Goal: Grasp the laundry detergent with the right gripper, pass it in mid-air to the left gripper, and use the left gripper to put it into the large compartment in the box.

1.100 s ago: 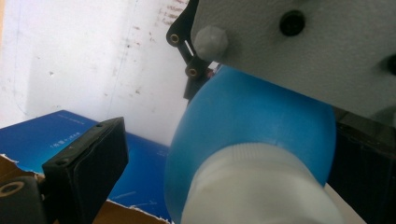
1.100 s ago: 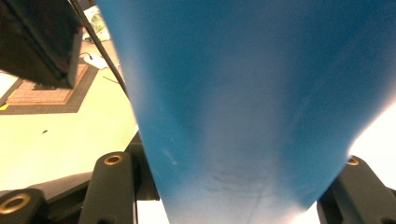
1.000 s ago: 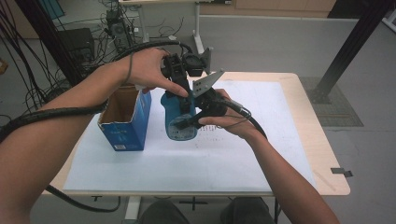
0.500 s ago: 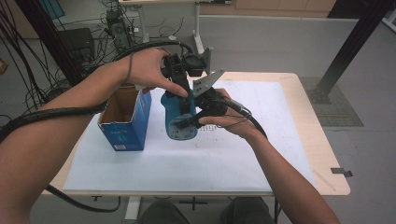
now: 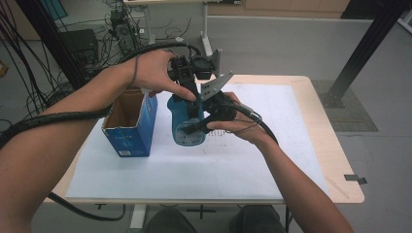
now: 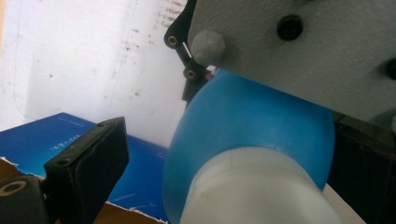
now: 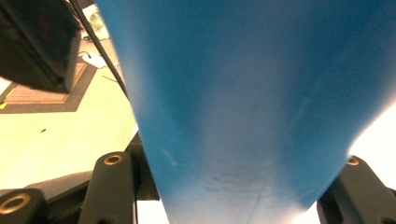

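1. While the blue bottle [image 5: 187, 121] stands on the table's paper sheet [image 5: 243, 160] just beside the open blue box [image 5: 130, 127], the right gripper [image 5: 201, 125] is clamped tight on its body.
2. The left gripper [image 5: 187, 87] brackets the white cap [image 6: 261, 191]; whether its jaws press, I cannot tell.
3. Looks like uncapping: next, a firm twist on the cap, body held steady.

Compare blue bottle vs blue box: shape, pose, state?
The blue bottle is rounded with a white cap; the blue box is square-edged cardboard with its top open. The bottle is clamped in the right gripper, with the left gripper at its top; the box stands free on the white sheet. Both are blue and sit side by side.
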A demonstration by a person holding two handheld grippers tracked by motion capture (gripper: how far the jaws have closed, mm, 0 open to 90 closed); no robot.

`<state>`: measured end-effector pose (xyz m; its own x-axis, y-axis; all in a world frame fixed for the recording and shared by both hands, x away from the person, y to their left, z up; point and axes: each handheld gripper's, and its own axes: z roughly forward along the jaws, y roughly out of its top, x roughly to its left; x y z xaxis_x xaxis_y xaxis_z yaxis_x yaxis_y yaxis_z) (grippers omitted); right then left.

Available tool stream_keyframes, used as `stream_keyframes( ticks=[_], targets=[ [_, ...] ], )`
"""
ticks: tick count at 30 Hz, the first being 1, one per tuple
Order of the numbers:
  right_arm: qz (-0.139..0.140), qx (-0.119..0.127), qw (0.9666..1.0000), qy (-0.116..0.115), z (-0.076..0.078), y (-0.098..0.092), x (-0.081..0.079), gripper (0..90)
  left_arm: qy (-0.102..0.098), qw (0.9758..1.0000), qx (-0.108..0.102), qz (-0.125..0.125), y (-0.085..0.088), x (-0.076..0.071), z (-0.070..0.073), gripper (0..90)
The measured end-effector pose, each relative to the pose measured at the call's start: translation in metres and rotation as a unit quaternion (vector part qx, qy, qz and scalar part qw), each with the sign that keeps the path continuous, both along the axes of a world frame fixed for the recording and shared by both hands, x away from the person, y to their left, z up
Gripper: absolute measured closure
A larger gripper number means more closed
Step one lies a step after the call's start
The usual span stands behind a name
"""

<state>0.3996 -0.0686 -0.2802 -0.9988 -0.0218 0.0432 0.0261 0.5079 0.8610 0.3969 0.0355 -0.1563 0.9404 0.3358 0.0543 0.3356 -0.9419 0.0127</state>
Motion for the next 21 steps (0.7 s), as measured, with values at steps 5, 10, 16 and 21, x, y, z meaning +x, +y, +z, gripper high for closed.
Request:
stream_keyframes(
  ticks=[5, 10, 16, 21],
  targets=[
    [0.002, 0.002, 1.0, -0.004, 0.0, 0.0004, 0.0003, 43.6, 0.0, 1.0, 0.0, -0.002, -0.0004, -0.0005, -0.0001, 5.3],
    [0.001, 0.002, 1.0, -0.003, 0.0001, -0.0001, 0.0002, 43.6, 0.001, 1.0, 0.001, -0.002, -0.0003, -0.0007, 0.0, 5.7],
    [0.001, 0.003, 1.0, -0.007, 0.0006, -0.0007, 0.0004, 43.6, 0.002, 1.0, -0.006, -0.003, -0.0004, -0.0009, 0.0, 9.9],
    [-0.001, -0.001, 1.0, -0.003, 0.0012, -0.0023, -0.0001, 43.5, 0.002, 1.0, -0.003, -0.005, 0.0001, -0.001, 0.0001, 12.5]
  ],
)
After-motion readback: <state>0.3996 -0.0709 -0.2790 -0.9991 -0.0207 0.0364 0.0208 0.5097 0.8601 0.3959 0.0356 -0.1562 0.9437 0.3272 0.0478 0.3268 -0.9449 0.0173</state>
